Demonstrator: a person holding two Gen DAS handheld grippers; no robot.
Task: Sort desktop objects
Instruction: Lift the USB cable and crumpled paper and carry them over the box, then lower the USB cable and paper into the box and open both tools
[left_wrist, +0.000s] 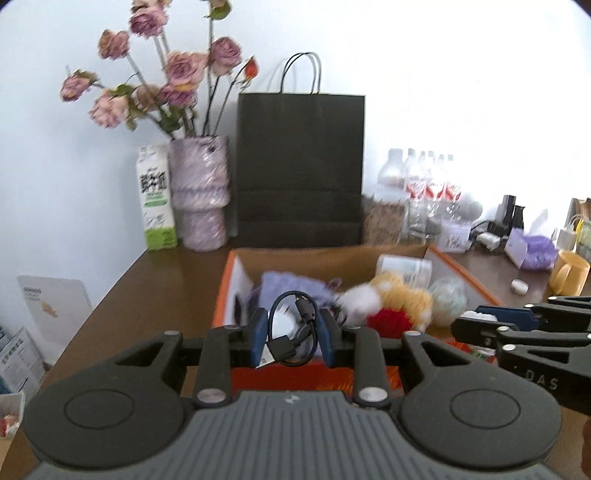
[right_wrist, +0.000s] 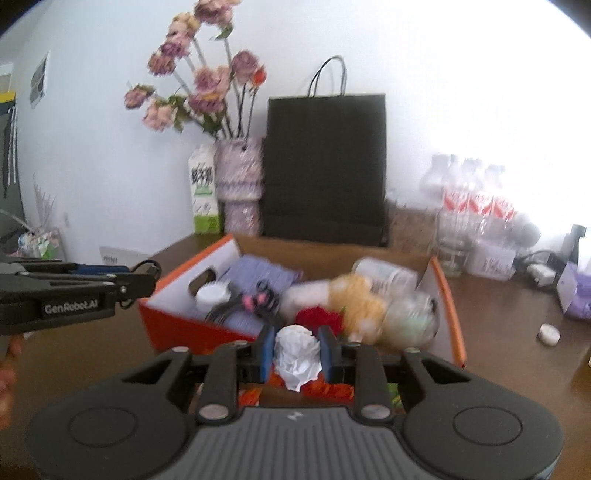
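Blurring box (right_wrist: 177, 325) contents (toys indistinct), cable (left_wrist: 291, 332) gripped

A lived-in home or office desk: brown wooden tabletop (left_wrist: 155, 280), dried pink roses in a vase (left_wrist: 199, 195) at eleven o'clock, black paper shopping bag (left_wrist: 299, 166) at twelve.

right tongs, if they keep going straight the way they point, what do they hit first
Most likely the soft toys in the orange box: the right tongs, shut on a crumpled paper ball, aim at the red plush and yellow plush. Depth is unclear.
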